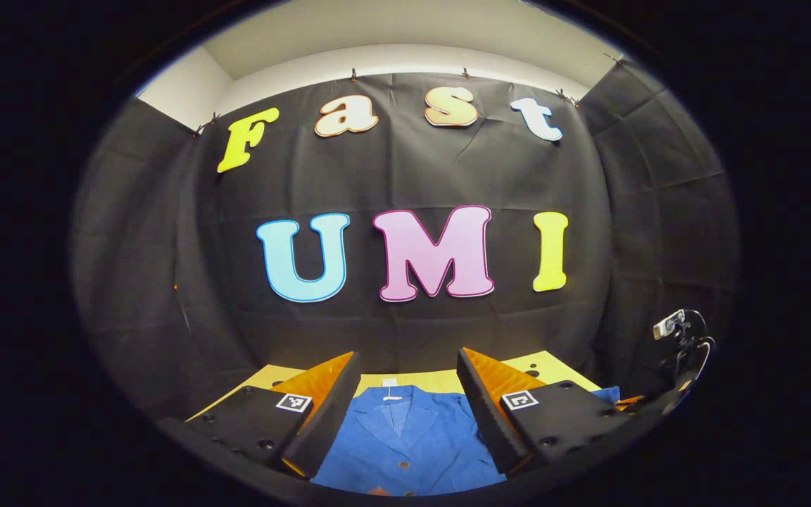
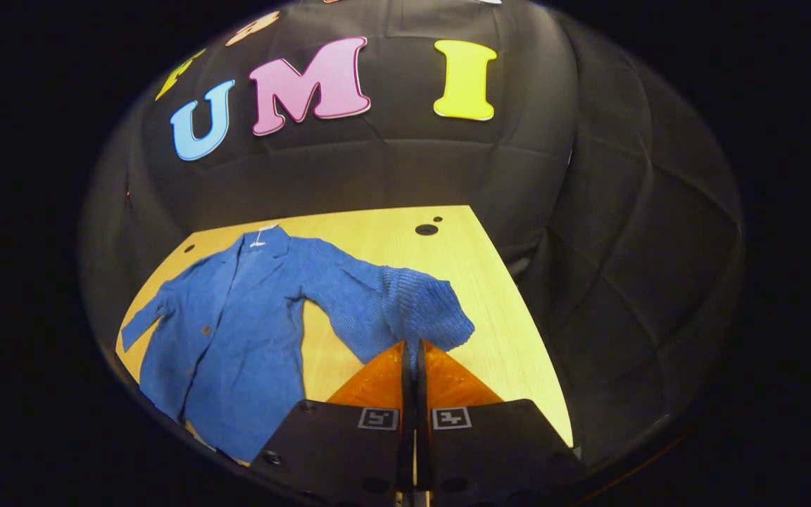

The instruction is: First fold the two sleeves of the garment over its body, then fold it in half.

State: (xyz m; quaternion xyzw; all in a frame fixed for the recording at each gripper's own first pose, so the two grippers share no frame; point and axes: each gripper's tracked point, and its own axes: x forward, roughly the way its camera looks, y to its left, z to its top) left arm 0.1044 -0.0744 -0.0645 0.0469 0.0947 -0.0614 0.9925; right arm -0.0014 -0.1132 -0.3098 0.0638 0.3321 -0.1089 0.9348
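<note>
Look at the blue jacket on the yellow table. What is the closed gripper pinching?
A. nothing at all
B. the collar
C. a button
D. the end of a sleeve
D. In the right gripper view the right gripper has its orange fingers pressed together on the end of the sleeve of the blue jacket, which lies on the table; the left gripper hangs open above the collar.

Recording booth, black cloth wall, wooden table
</note>
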